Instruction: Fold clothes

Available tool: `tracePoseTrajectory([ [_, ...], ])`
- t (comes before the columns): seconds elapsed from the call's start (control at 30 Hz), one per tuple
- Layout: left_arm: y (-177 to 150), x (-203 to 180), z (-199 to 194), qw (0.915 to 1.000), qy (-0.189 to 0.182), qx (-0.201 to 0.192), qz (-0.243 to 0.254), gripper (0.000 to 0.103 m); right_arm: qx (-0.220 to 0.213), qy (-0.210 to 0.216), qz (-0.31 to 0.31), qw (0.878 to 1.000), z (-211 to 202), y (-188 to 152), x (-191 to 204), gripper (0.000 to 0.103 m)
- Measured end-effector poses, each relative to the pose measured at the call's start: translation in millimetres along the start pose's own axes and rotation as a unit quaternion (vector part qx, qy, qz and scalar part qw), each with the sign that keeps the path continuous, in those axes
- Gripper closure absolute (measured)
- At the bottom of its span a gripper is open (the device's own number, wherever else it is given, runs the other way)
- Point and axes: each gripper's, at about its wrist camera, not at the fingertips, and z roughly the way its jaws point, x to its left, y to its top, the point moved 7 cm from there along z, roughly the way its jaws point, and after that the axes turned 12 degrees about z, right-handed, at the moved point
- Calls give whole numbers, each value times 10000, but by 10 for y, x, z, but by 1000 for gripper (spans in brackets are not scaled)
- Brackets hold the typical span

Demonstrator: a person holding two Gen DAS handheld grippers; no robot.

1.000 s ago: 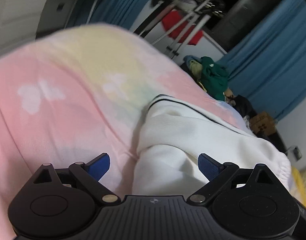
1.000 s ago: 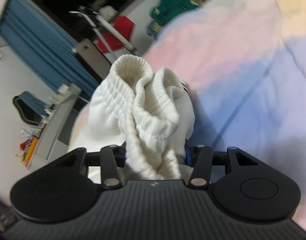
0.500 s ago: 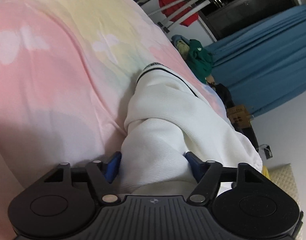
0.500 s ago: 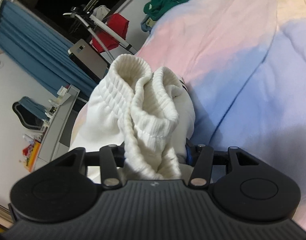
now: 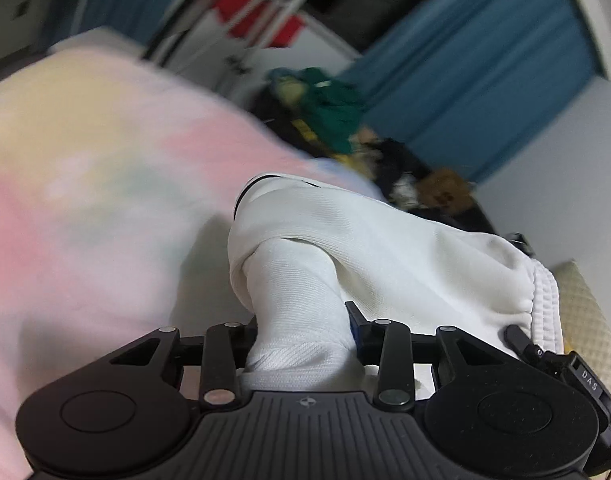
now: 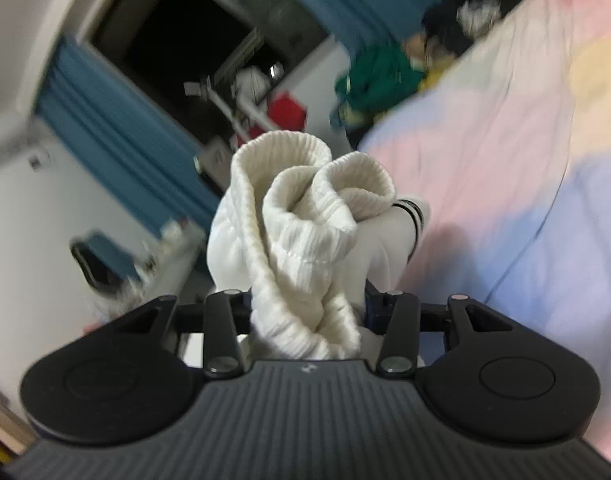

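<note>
Both grippers are clamped on the white garment (image 5: 385, 240): the left gripper (image 5: 301, 328) on smooth fabric, the right gripper (image 6: 305, 312) on its ribbed hem (image 6: 305, 208). It is apparently lifted above the bed (image 5: 85, 180). Next: spread it flat there.

garment (image 5: 385, 240) white, blk stripe trim | bedcover (image 5: 85, 168) pastel pink/yellow/blue | curtains (image 5: 485, 80) blue
</note>
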Motion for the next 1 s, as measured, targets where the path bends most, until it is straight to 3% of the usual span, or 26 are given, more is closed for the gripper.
tracePoseTrajectory([
  [0.17, 459, -1045, 507, 9967, -423, -250, 640, 63, -912, 301, 348, 9948, -446, 816, -132, 56],
  [0.33, 660, -2115, 1360, 9887, -885, -375, 1153, 62, -1953, 595, 904, 9748, -759, 1634, -619, 56],
  [0.53, 520, -2759, 2571, 9881, -1303, -132, 808, 62, -2453, 360, 1168, 9617, -801, 2273, -1374, 56],
  [0.63, 161, -2826, 3178, 9878, -1320, 245, 792, 62, -2492, 22, 1258, 9602, -683, 2334, -1863, 56],
  [0.73, -394, -2611, 3632, 9863, -1226, 829, 722, 62, -2373, -457, 1577, 9574, -583, 2187, -2470, 56],
  [0.83, -714, -2405, 3897, 9850, -1184, 878, 891, 54, -2134, -1023, 1870, 9534, -509, 1923, -2984, 57],
  [0.9, -757, -2401, 3919, 9829, -1311, 858, 963, 53, -2109, -1000, 2185, 9475, -509, 1792, -3203, 57],
  [1.0, -724, -2538, 3859, 9819, -1136, 886, 1230, 50, -2058, -948, 2463, 9423, -519, 1765, -3280, 53],
])
